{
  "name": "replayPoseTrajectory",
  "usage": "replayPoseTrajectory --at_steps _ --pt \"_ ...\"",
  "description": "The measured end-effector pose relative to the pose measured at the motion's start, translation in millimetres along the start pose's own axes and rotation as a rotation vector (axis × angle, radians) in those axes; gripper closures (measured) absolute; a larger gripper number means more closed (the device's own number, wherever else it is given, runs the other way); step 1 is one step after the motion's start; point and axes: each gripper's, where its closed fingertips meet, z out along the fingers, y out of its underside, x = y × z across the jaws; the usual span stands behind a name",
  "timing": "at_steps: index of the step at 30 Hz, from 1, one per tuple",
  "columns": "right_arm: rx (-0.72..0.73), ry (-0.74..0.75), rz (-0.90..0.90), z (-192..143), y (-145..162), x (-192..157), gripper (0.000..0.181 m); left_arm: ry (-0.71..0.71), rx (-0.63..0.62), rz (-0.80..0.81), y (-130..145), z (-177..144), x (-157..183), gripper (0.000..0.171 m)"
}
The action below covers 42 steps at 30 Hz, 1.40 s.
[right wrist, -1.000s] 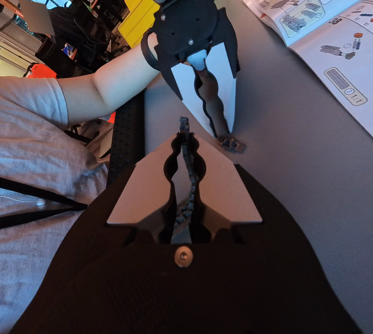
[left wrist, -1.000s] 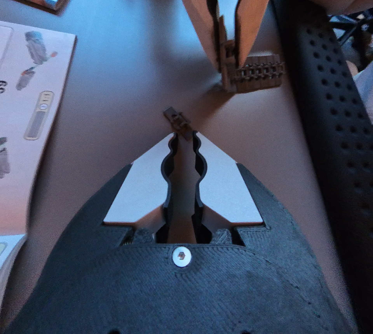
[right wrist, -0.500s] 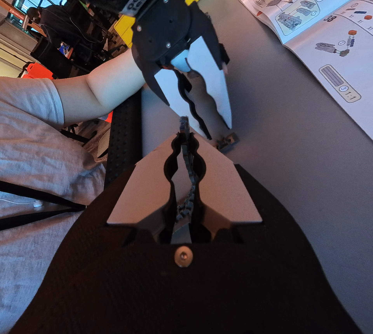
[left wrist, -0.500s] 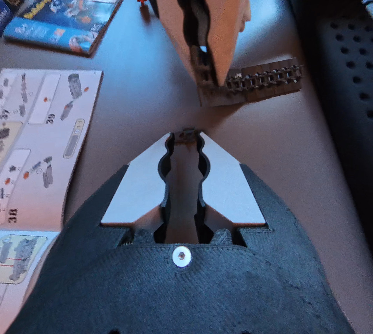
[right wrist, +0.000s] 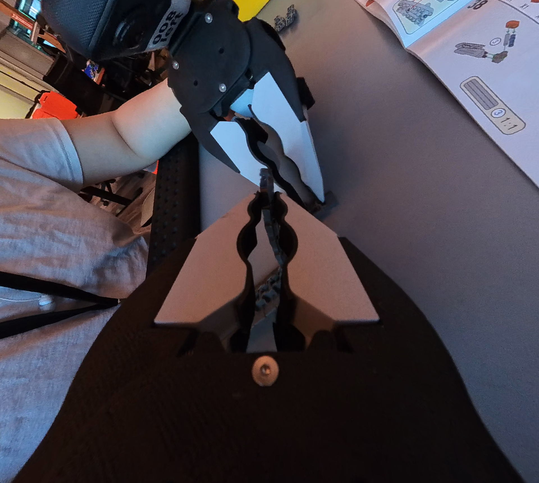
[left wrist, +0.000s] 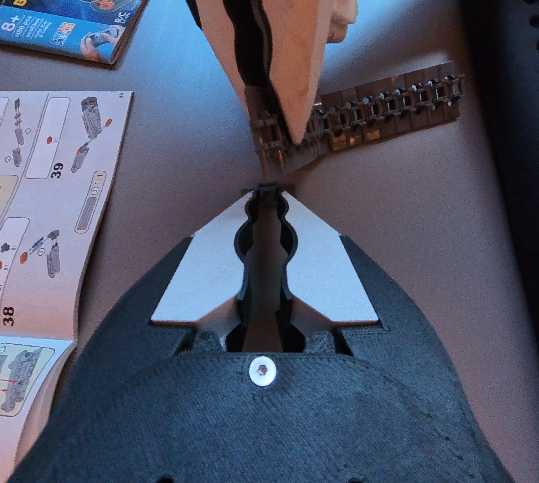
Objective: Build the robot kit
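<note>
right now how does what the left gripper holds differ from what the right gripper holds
The left gripper pinches a single small dark link at its very fingertips; the right gripper clamps a long track strip of many joined links.
The link sits wholly at the tips; the strip trails out sideways over the table.
Both are grey toy track parts, and both grippers are shut on them.

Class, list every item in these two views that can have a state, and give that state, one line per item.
Left tongs: shut on small dark track link, at the grey tabletop.
Right tongs: shut on grey linked track chain, whose far end lies flat.
Printed instruction booklet: open, flat.
Blue printed booklet: closed, flat.
</note>
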Motion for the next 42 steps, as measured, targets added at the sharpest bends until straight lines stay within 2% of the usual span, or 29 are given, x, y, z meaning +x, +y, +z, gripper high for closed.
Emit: replayPoseTrajectory --at_steps 10,20,23,27,32,35,37,40,42 --pt "0.010 0.000 0.021 -1.2 0.1 5.6 0.175 -0.017 0.005 0.075 0.0 0.2 2.3 0.160" --pt "0.023 -0.076 0.068 3.2 -0.1 -0.1 0.175 0.007 -0.016 0.010 0.4 0.4 2.8 0.162" --pt "0.035 -0.070 0.040 6.8 -1.1 -0.1 0.176 -0.034 -0.009 0.056 2.2 -1.6 -1.3 0.162" --pt "0.032 -0.090 0.035 14.3 0.5 -3.4 0.176 -0.139 -0.030 0.058 16.5 -18.4 -12.6 0.163" --pt "0.008 -0.136 0.068 24.1 3.1 0.3 0.175 -0.195 0.038 0.049 24.2 -50.9 2.2 0.163" --pt "-0.028 -0.263 0.139 32.5 6.6 -6.3 0.176 -0.223 0.071 0.162 9.9 -72.2 14.7 0.163" --pt "-0.074 -0.332 0.181 37.6 12.4 -9.0 0.175 -0.226 0.037 0.285 0.0 -81.4 22.2 0.163" --pt "-0.098 -0.437 0.229 44.1 8.5 -20.2 0.176 -0.163 -0.089 0.446 -4.6 -82.8 31.3 0.163" --pt "-0.161 -0.455 0.217 51.7 13.6 -25.0 0.175 -0.111 -0.209 0.513 1.3 -83.2 30.4 0.163"
